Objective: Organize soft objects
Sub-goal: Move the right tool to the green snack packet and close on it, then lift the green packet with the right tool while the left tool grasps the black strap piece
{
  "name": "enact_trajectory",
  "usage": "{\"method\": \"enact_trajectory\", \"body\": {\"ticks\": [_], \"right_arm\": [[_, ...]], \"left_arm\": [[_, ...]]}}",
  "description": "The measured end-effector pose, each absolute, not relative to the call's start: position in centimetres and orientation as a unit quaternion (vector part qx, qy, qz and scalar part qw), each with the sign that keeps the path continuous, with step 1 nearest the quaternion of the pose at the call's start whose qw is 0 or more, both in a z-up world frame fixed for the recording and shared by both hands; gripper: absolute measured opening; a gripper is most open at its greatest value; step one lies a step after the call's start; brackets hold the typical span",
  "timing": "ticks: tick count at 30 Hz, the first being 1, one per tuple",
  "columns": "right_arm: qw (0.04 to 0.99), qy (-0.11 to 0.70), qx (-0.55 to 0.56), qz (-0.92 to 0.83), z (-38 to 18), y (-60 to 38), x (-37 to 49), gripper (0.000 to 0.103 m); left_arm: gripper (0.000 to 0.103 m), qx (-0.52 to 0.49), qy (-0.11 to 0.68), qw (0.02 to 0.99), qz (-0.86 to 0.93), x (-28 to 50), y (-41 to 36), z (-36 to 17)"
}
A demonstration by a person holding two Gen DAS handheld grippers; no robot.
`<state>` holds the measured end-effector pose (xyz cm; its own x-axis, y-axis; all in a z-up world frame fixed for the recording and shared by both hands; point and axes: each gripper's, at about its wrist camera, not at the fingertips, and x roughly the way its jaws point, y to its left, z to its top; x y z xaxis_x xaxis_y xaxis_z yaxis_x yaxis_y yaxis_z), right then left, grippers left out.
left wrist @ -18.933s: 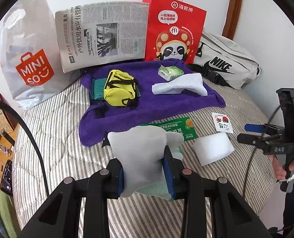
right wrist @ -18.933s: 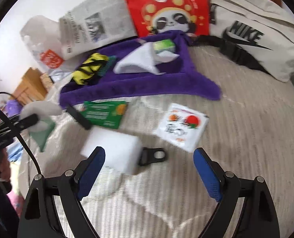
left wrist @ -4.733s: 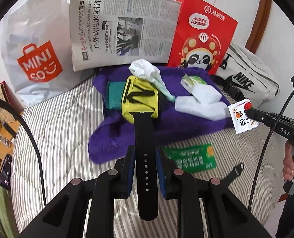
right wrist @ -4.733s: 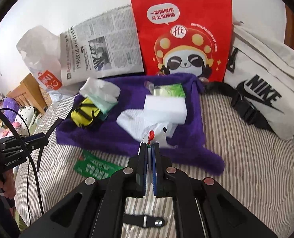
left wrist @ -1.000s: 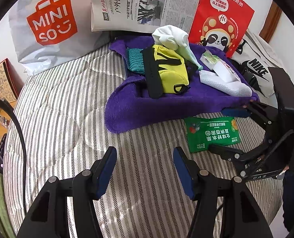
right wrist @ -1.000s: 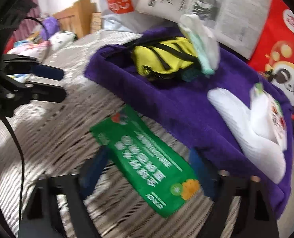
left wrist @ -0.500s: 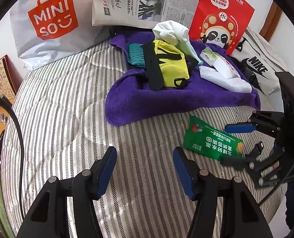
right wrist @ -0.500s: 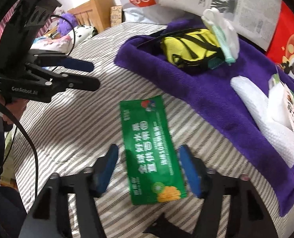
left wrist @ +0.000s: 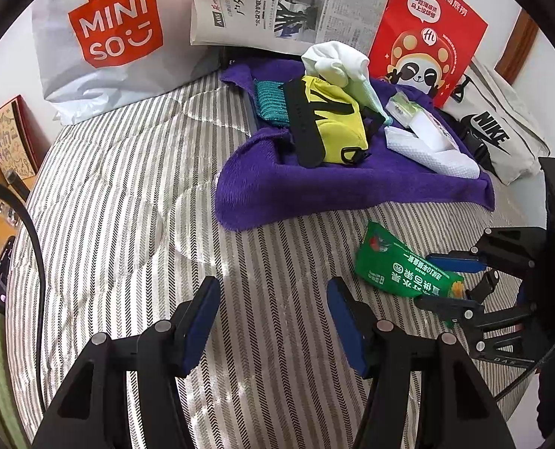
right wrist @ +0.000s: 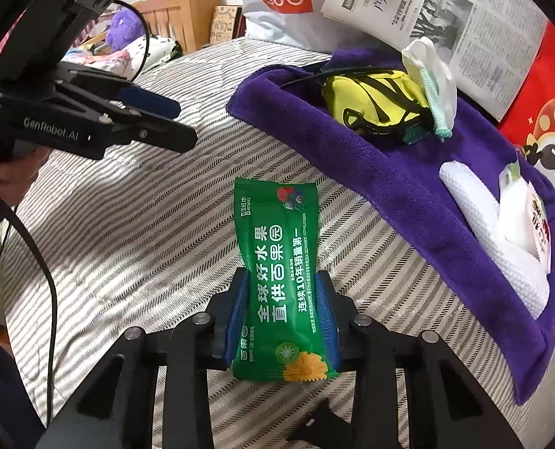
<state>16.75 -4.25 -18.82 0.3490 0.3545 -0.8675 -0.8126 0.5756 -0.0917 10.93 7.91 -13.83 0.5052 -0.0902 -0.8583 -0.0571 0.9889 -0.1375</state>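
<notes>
Green pouch (right wrist: 283, 284) clamped between the right gripper (right wrist: 283, 310) pads, long axis running straight ahead along the fingers, away from the wrist camera. Kiwi-and-flower end nearest the camera; fruit-logo end pointing forward toward the far side of the bed (right wrist: 135, 232). Printed face up, slightly bowed, squeezed across its width by the blue pads (right wrist: 236, 310). In the left wrist view, same pouch (left wrist: 400, 269) seen from the side, lying low over the striped bed (left wrist: 127, 187), free end angled toward the purple towel (left wrist: 352, 183), gripped end hidden between the right gripper (left wrist: 447, 280) fingers at the right edge. Contact with the bedding under the free end hard to judge.

Right gripper held low and nearly level, coming in from the bed's right side, jaws closed on the pouch. Left gripper (left wrist: 273, 321) hovering over bare striped bedding, jaws wide apart, holding nothing, aimed toward the towel. In the right wrist view, left gripper (right wrist: 157, 119) at upper left, fingers slanting down to the right.

On the towel (right wrist: 389, 172): yellow bag (left wrist: 333, 119) with a black strap (left wrist: 301, 127) across it, white cloth (left wrist: 333, 61) on top, teal item (left wrist: 270, 103) beside it, white towel (left wrist: 434, 153) and small packs to the right.
</notes>
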Motion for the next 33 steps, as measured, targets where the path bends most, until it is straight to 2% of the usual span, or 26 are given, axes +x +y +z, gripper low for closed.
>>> {"method": "enact_trajectory", "body": {"ticks": [8, 10, 12, 24, 33], "right_arm": [[0.784, 0.435, -0.251, 0.366, -19.0, -3.0, 17.5, 0.033], [0.784, 0.451, -0.232, 0.359, -18.7, -3.1, 18.0, 0.022], [0.785, 0.464, -0.202, 0.357, -18.3, -3.5, 18.5, 0.02], [0.824, 0.449, -0.16, 0.306, -15.4, -8.5, 17.6, 0.019], [0.864, 0.455, -0.091, 0.197, -14.0, -19.8, 17.4, 0.019]], "left_arm": [[0.057, -0.076, 0.493, 0.867, -0.007, 10.3, 7.8, -13.4], [0.057, -0.078, 0.492, 0.867, -0.004, 10.0, 8.0, -13.2], [0.057, -0.08, 0.491, 0.867, -0.003, 9.7, 8.2, -13.0], [0.057, -0.072, 0.482, 0.873, -0.027, 8.1, 6.9, -11.6], [0.057, -0.024, 0.495, 0.86, -0.118, 9.8, -0.7, -13.3]]}}
